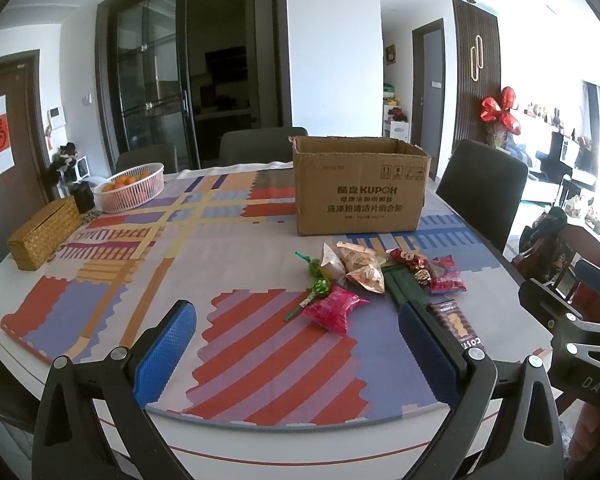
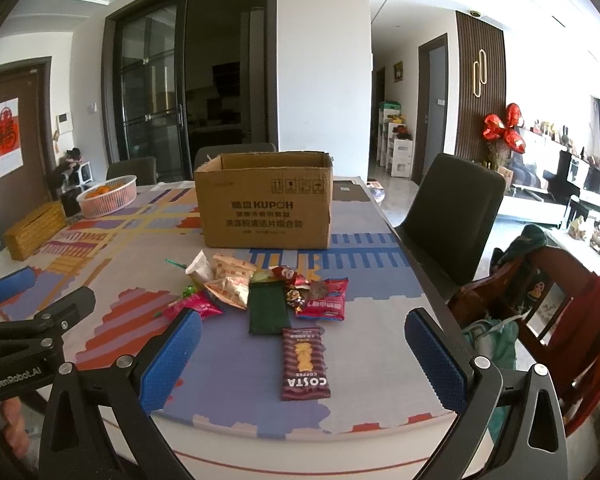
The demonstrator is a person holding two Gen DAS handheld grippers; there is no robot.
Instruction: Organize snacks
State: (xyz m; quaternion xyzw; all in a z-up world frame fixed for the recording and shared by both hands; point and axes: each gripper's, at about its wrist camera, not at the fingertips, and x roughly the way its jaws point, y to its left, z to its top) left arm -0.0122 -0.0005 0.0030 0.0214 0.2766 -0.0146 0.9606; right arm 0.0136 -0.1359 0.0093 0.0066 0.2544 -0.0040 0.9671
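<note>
Two blue-padded grippers are hovering over the near edge of a table (image 1: pixel 100 412) covered by a patterned cloth (image 1: pixel 260 344).

Left wrist view: the left gripper (image 1: pixel 298 344) is holding its jaws wide apart, gripping nothing. A heap of snack packets (image 1: pixel 364 272) is lying on the cloth just beyond its right finger, with a pink wrapped sweet (image 1: pixel 332 310) nearest and a red packet (image 1: pixel 446 276) on the right side. An open cardboard box (image 1: pixel 360 186) is standing upright behind the heap, apart from it. A white basket of oranges (image 1: pixel 130 187) and a woven tissue box (image 1: pixel 44 232) are sitting at the far left.

Right wrist view: the right gripper (image 2: pixel 302 354) is likewise spreading wide and carrying nothing. A brown Costa biscuit packet (image 2: pixel 305 364) is lying flat between its fingers, apart from both pads. A dark green packet (image 2: pixel 268 308) is lying just beyond it, at the near side of the heap. A dark chair (image 2: pixel 452 204) is standing at the table's right edge.
</note>
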